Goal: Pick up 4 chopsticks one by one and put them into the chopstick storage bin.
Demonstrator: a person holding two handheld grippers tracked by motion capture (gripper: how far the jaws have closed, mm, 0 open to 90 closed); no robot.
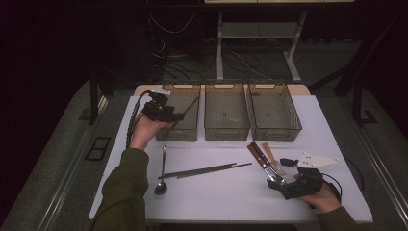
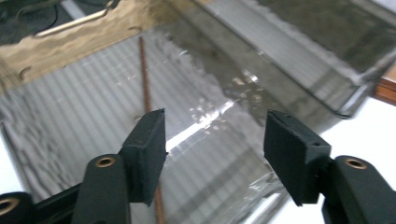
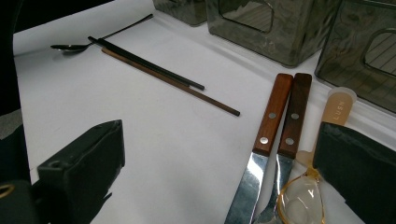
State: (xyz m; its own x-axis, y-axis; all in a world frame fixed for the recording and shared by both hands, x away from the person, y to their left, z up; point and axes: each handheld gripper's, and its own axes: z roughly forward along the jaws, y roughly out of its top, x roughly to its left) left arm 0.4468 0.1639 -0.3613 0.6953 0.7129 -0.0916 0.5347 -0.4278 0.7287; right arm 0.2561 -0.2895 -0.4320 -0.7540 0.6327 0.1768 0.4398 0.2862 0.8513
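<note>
**Right gripper lined up on the knives**

My left gripper (image 1: 177, 115) hangs spread over the left bin (image 1: 179, 111), one chopstick (image 2: 145, 79) lying inside. My right gripper (image 1: 276, 181) is spread too, empty. The two wooden-handled knives (image 3: 275, 121) lie just ahead of it on the surface (image 1: 216, 192), blades toward me, handles pointing at the bins.

A white desk (image 1: 231, 202) stands in a dim room on grey carpeted floor (image 1: 57, 159). Behind it, the white legs of another table (image 1: 219, 48) rise among loose cables (image 1: 240, 60), and the far background falls into darkness
</note>
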